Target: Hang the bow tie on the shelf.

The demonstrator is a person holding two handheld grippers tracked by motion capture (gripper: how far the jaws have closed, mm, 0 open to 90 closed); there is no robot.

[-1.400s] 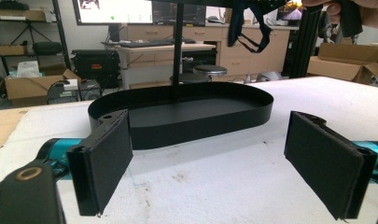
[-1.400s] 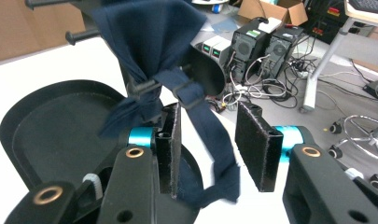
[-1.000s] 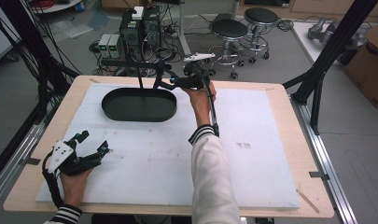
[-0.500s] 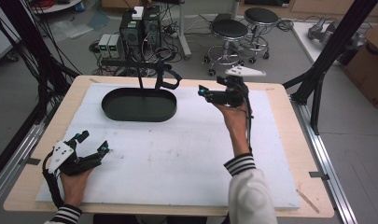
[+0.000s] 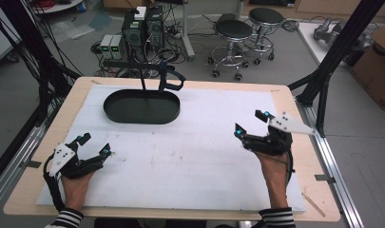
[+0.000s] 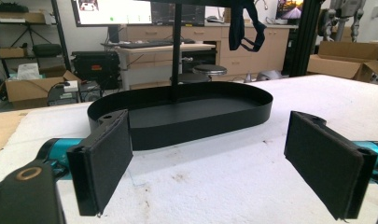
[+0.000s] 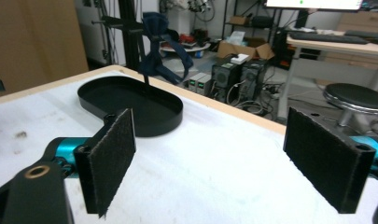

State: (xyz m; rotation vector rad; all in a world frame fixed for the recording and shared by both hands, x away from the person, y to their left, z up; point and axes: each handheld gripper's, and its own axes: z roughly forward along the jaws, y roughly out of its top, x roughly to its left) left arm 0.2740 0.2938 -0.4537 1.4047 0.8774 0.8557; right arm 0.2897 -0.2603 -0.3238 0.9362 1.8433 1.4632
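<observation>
A black oval tray (image 5: 133,118) lies at the far left of the white mat, and a thin black post (image 5: 143,80) rises behind it. A dark blue looped fabric piece (image 5: 170,78) hangs from the post's arm, also seen as the blue piece (image 7: 161,51) in the right gripper view. My right gripper (image 5: 249,121) hovers over the mat's right side, far from the tray. Its jaws have just been opening and nothing is between them (image 7: 210,135). My left gripper (image 5: 96,144) rests near the front left, open and empty (image 6: 210,140), facing the tray (image 6: 200,126).
Black frame struts (image 5: 323,80) stand at the table's right and left edges. Beyond the far edge are two stools (image 5: 233,31), computer cases (image 5: 142,23) and cables on the floor. The white mat (image 5: 195,156) covers most of the wooden tabletop.
My right gripper has swung from the post beside the tray to the right and toward the front of the table, its jaws wider. The blue piece stays hanging. The left gripper has not moved.
</observation>
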